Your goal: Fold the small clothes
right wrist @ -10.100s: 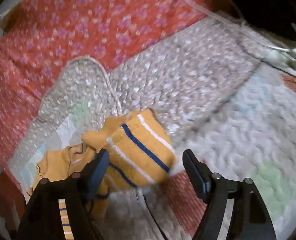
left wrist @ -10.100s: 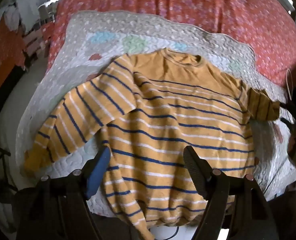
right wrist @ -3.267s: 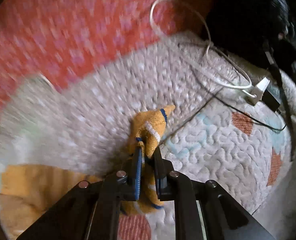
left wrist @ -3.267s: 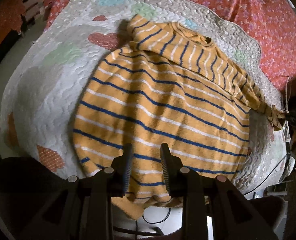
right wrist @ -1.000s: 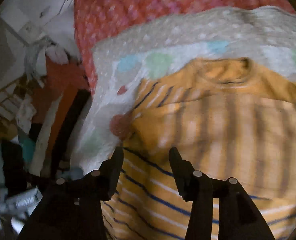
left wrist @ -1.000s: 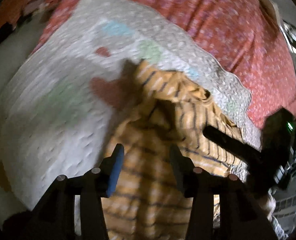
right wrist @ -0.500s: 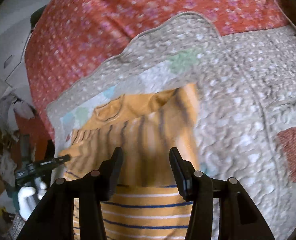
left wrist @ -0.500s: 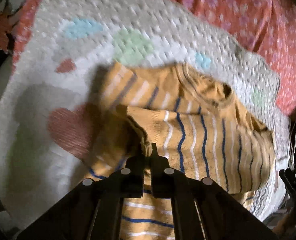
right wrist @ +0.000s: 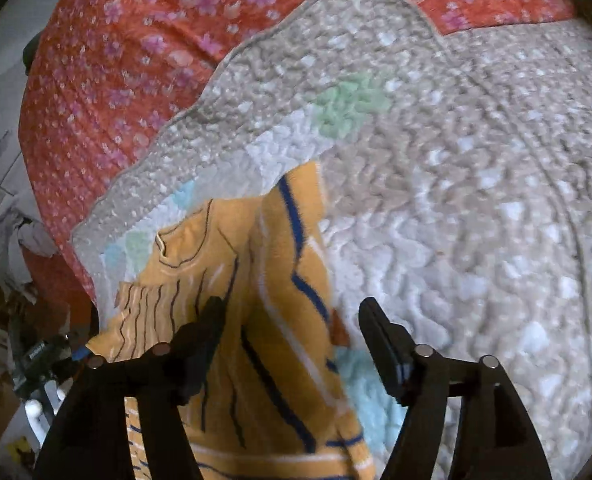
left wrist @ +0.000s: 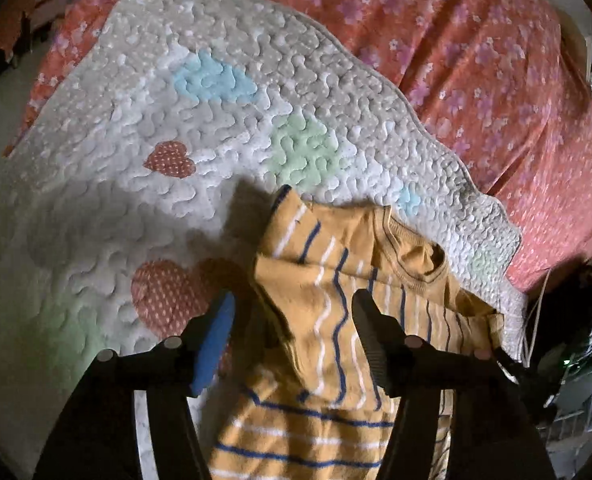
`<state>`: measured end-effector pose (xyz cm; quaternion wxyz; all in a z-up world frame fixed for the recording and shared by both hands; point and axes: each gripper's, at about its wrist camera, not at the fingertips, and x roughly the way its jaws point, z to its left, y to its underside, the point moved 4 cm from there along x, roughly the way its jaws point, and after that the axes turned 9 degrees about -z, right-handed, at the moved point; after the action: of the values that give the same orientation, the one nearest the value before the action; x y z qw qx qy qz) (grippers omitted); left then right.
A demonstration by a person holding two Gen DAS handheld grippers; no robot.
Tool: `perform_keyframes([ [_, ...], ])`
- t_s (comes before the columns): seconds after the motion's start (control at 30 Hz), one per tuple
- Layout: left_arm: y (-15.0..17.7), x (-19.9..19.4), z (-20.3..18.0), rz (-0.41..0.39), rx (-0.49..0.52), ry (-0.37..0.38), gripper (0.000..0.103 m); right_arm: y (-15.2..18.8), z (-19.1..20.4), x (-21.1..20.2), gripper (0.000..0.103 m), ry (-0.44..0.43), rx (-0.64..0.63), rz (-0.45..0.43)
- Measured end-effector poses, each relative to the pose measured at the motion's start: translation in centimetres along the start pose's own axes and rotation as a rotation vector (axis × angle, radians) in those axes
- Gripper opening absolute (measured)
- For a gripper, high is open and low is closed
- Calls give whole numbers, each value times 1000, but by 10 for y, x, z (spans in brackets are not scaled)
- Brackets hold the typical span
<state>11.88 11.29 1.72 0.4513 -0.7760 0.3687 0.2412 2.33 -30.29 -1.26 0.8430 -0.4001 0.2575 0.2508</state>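
Note:
A small mustard-yellow sweater (left wrist: 336,320) with blue and white stripes lies on a quilted mat (left wrist: 155,128), both sleeves folded in across its chest. Its round collar (left wrist: 412,260) points to the far side. My left gripper (left wrist: 291,332) is open and empty just above the sweater's left shoulder, one folded sleeve lying between its fingers. In the right wrist view the sweater (right wrist: 271,300) lies at lower left with its collar (right wrist: 183,248) to the left. My right gripper (right wrist: 291,340) is open and empty over the sweater's right side, holding nothing.
The white quilted mat (right wrist: 476,200) with pastel hearts lies on a red floral bedspread (left wrist: 476,52). A white cable and dark objects (left wrist: 568,320) sit at the mat's right edge. The other gripper and floor clutter (right wrist: 35,360) show at lower left in the right wrist view.
Half a second ago my left gripper was shut on the sleeve; it has opened and let the sleeve drop across the chest. My right gripper has stayed open over the sweater's right side.

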Motion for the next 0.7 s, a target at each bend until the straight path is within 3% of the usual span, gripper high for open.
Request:
perform_keyframes([
  [0.1,5,25,-8,80,39,32,68,17,5,27,76,3,-2,64],
  [0.17,14,47,-17,152,68,35,68,19,10,35,68,2,-13,68],
  [0.2,20,59,-23,194,82,24,63,18,11,36,49,12,-9,76],
  [0.23,27,66,-27,225,95,12,49,16,9,37,31,5,6,86],
  [0.27,33,73,-33,238,126,-27,21,12,7,35,29,-6,26,95],
  [0.3,35,74,-40,226,148,-49,17,7,6,32,24,-10,28,93],
  [0.4,31,67,-56,198,128,-35,14,-15,8,17,18,10,-22,56],
  [0.53,21,64,-79,170,170,-50,13,-44,1,12,10,16,14,25],
  [0.63,27,71,-73,176,209,-119,13,-32,0,26,11,27,0,84],
  [0.7,34,71,-51,183,181,-144,13,-15,2,33,16,14,-24,115],
])
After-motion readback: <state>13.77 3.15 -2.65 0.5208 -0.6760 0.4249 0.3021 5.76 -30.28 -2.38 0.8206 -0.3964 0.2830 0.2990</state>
